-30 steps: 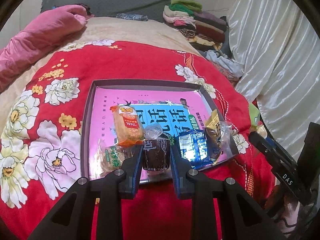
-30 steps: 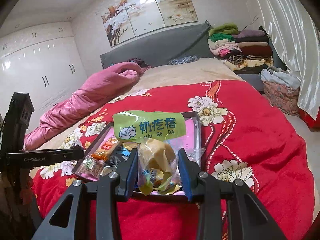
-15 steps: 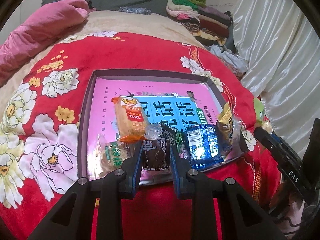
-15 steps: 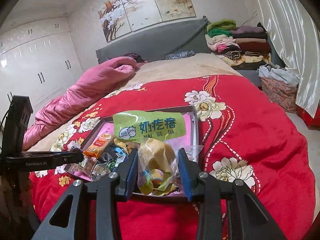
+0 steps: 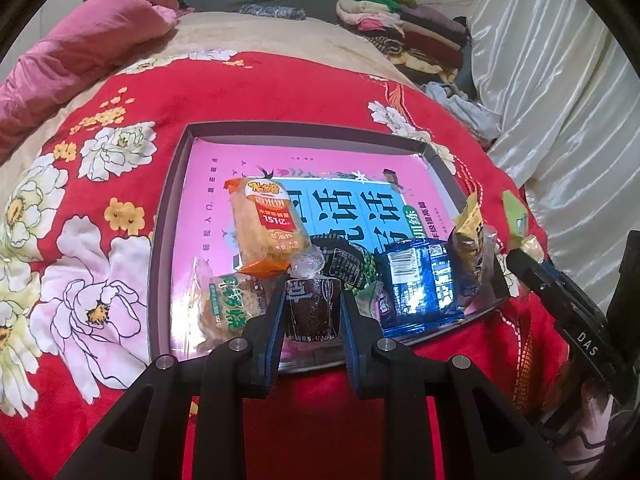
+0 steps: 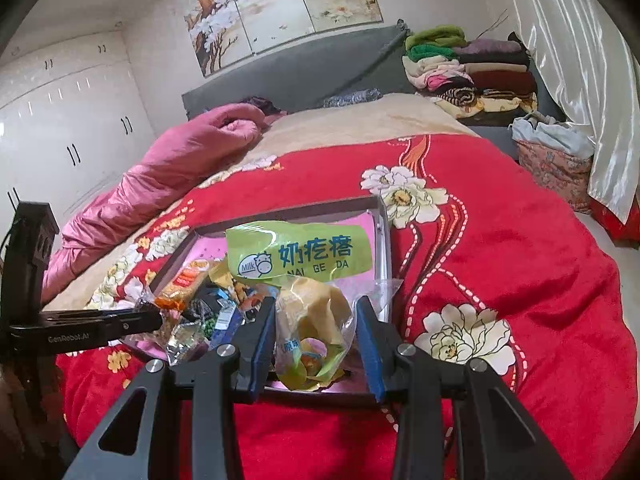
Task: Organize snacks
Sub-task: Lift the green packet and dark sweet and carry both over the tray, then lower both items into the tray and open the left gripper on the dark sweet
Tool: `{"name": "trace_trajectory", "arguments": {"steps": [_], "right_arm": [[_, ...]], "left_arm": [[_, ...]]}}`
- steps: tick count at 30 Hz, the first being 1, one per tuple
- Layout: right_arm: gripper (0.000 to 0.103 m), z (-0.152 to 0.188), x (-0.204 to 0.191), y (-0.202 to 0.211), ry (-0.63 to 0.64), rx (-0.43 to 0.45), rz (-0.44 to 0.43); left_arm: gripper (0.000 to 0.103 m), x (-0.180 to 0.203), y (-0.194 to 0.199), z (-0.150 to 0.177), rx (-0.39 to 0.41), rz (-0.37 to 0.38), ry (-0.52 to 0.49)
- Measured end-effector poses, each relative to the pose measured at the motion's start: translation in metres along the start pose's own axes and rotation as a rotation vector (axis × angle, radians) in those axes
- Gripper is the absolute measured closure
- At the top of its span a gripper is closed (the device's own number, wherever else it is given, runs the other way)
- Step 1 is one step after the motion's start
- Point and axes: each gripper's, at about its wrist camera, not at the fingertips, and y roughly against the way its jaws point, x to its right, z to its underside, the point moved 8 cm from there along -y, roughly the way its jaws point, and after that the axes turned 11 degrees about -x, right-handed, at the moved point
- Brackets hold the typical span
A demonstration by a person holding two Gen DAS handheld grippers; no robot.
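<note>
Far half of tray bare and passable, near edge crowded with snack packets, red bedspread open all round

Both grippers: left gripper & right gripper w/ black arms, blue pads, silver screws; white "GenRobot.AI" lettering

A red blanket with white and yellow flowers carries a pink-lined tray holding orange, blue and green-topped packets.
</note>
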Motion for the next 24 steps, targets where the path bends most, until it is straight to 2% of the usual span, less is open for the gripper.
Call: {"name": "trace_trajectory", "arguments": {"steps": [11, 24], "right_arm": [[0.064, 0.001, -0.004, -0.018, 0.022, -0.032, 0.02], [0.064, 0.002, -0.018, -0.034, 0.066, -0.06, -0.003]], "left_arm": [[0.076, -0.002, -0.007, 0.0, -0.011, -0.002, -0.002], [0.076, -0.003, -0.009, -0.001, -0.01, -0.002, 0.001]]}}
